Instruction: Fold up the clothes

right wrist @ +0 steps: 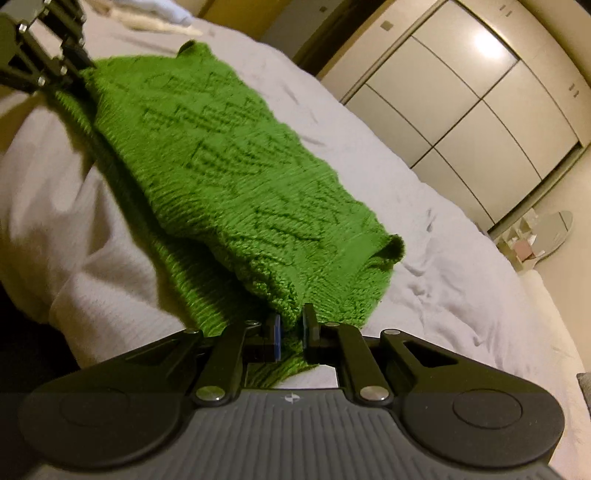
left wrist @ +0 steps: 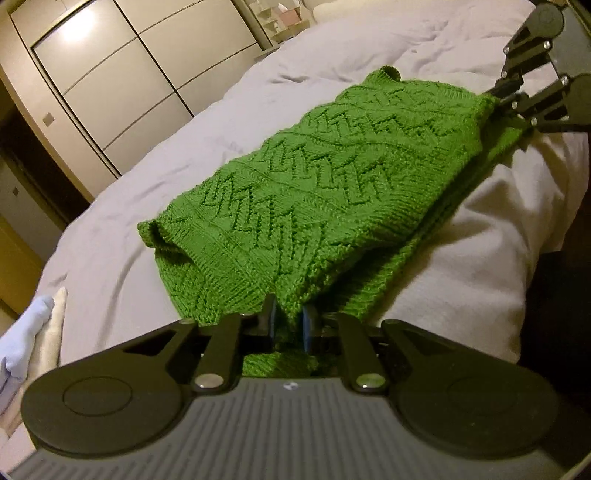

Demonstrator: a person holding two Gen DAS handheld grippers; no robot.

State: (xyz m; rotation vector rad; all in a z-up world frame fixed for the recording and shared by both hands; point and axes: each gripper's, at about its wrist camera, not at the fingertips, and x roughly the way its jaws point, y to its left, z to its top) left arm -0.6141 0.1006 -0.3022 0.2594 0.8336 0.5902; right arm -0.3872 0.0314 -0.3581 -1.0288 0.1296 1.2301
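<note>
Two grippers, each nipped narrow on the near edge of the green knitted sweater (left wrist: pixel 306 192). Closest in the left wrist view, left gripper (left wrist: pixel 289 325) with a pinch of knit bunched between its pads; in the right wrist view, right gripper (right wrist: pixel 291 332) likewise, blue pads (right wrist: pixel 276 338) close on a corner of the same edge. Beyond both, sweater spread over the white bed (left wrist: pixel 155 177), already doubled, top layer lying over a lower layer peeking out along the near side.

Best handling, as a judgement: keep both pinches level with each other, lay the held edge down square on the sweater's lower layer, let go only once flat, then draw back low without snagging loops of yarn.

Only in the left wrist view: pale folded clothes (left wrist: pixel 26 350) left of the sweater, and shelves (left wrist: pixel 280 22) past its far end. Only in the right wrist view: a round mirror (right wrist: pixel 554 229) on the floor beyond the sweater. In both, wardrobe doors (right wrist: pixel 461 85) farthest off.
</note>
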